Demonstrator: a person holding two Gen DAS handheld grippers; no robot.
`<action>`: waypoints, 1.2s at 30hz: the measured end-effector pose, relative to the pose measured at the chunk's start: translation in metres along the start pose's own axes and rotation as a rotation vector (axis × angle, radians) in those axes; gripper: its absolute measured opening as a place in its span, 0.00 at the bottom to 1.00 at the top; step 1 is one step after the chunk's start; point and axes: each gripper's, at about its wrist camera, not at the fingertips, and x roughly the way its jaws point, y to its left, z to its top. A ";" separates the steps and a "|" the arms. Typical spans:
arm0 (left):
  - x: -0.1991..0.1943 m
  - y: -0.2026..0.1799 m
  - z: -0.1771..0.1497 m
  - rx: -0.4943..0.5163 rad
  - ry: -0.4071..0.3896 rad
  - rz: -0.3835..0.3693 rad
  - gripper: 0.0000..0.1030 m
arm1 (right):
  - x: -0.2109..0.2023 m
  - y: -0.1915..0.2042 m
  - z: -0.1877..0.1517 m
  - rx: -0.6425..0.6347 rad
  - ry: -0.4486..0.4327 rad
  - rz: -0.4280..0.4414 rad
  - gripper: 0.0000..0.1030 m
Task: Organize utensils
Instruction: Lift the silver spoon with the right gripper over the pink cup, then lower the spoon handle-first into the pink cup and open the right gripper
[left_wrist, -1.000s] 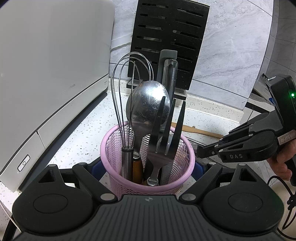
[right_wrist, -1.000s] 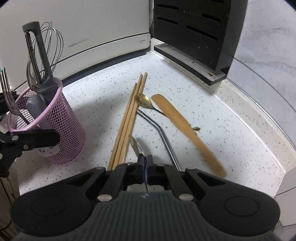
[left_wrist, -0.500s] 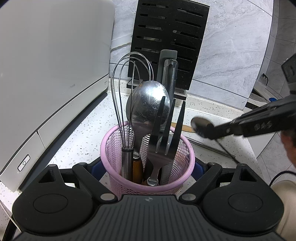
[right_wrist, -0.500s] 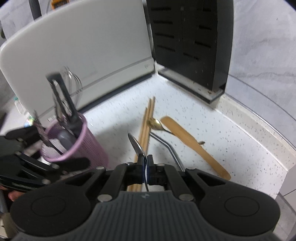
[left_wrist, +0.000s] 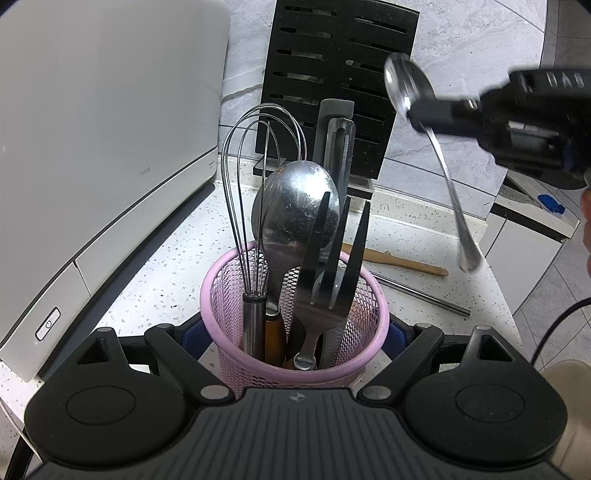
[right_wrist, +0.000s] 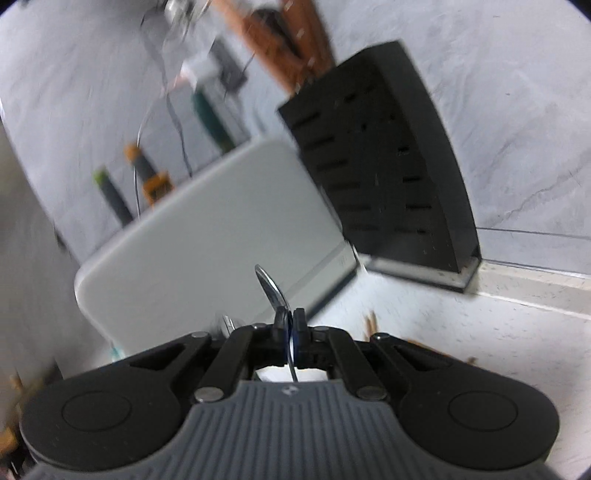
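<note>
Lifted off the worktop (left_wrist: 391, 214), your right gripper (right_wrist: 289, 326) now grips the spoon (left_wrist: 406, 83) at two o'clock above the pink basket (left_wrist: 295, 369) — your left gripper's fingers (left_wrist: 192, 336) clasp that basket.

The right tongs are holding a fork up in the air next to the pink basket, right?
Not a fork. The right tongs are shut on a shiny metal spoon, held in the air to the right of and above the pink basket. The left wrist view shows its round bowl on top and its handle hanging down.
</note>
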 end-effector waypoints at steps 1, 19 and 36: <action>0.000 0.000 0.000 0.000 0.000 0.000 1.00 | 0.001 0.000 0.000 0.026 -0.032 0.009 0.00; 0.000 0.001 0.000 0.000 0.000 -0.001 1.00 | 0.038 0.006 -0.032 0.148 -0.188 0.082 0.00; -0.001 0.002 -0.001 0.000 -0.001 -0.001 1.00 | 0.008 0.016 -0.061 -0.067 -0.164 0.095 0.00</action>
